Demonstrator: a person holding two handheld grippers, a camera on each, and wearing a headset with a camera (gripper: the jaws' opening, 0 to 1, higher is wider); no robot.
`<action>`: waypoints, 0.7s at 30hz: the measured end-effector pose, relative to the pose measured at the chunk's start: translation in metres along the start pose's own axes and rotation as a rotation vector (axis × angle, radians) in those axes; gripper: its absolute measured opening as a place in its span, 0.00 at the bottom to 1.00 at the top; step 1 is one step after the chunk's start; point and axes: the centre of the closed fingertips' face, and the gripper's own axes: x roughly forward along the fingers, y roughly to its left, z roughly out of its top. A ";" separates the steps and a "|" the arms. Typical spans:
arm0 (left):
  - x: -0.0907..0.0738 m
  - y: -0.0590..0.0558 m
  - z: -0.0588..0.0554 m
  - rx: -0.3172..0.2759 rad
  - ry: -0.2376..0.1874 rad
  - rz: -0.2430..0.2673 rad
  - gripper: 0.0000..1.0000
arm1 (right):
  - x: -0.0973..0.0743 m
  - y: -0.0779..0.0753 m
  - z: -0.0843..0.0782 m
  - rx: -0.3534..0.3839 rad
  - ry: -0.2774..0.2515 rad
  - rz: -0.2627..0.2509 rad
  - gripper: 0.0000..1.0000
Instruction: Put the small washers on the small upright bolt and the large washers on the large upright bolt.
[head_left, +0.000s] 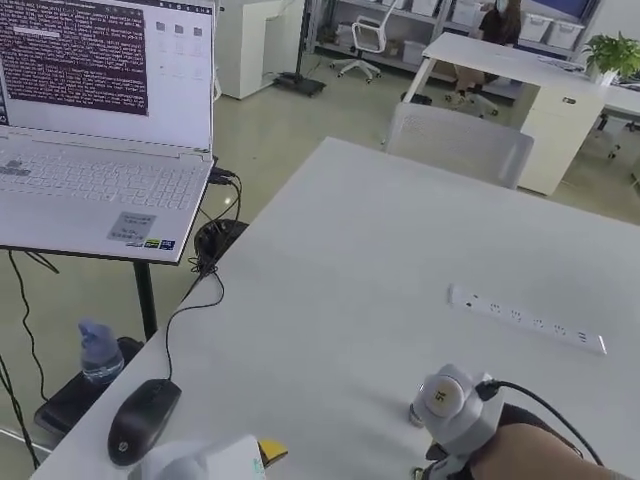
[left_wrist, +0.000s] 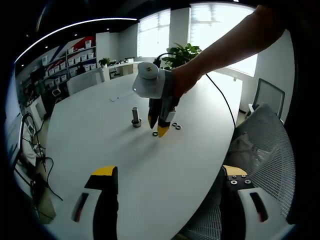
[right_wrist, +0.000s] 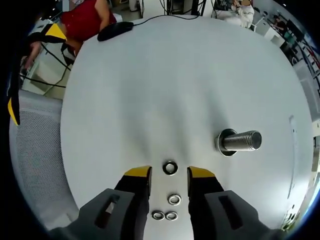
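Observation:
One large upright bolt (right_wrist: 239, 141) stands on the white table (right_wrist: 165, 85), with a ring around its base. Several small washers lie near it: one washer (right_wrist: 170, 167) just beyond my right gripper (right_wrist: 169, 175), whose yellow-tipped jaws stand open on either side of it, and more washers (right_wrist: 174, 199) between the jaws further back. In the left gripper view the bolt (left_wrist: 136, 116) and washers (left_wrist: 176, 126) sit mid-table, with the right gripper (left_wrist: 160, 125) pointing down over them. My left gripper (left_wrist: 169, 172) hangs open at the table's near edge, holding nothing.
In the head view a laptop (head_left: 100, 120) sits on a stand at the left, with a black mouse (head_left: 142, 418) and cables at the table's left edge. A white power strip (head_left: 525, 318) lies at the right. A mesh chair (left_wrist: 265, 145) stands beside the table.

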 end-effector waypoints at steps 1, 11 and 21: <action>0.000 0.000 0.000 0.002 0.001 -0.001 0.84 | 0.001 -0.001 0.000 0.001 0.000 0.000 0.30; 0.000 0.001 -0.001 -0.003 0.005 -0.001 0.84 | 0.004 -0.002 -0.002 0.009 0.003 0.004 0.29; 0.002 0.000 0.000 -0.013 -0.005 -0.010 0.82 | 0.004 0.000 -0.002 0.006 0.002 -0.002 0.27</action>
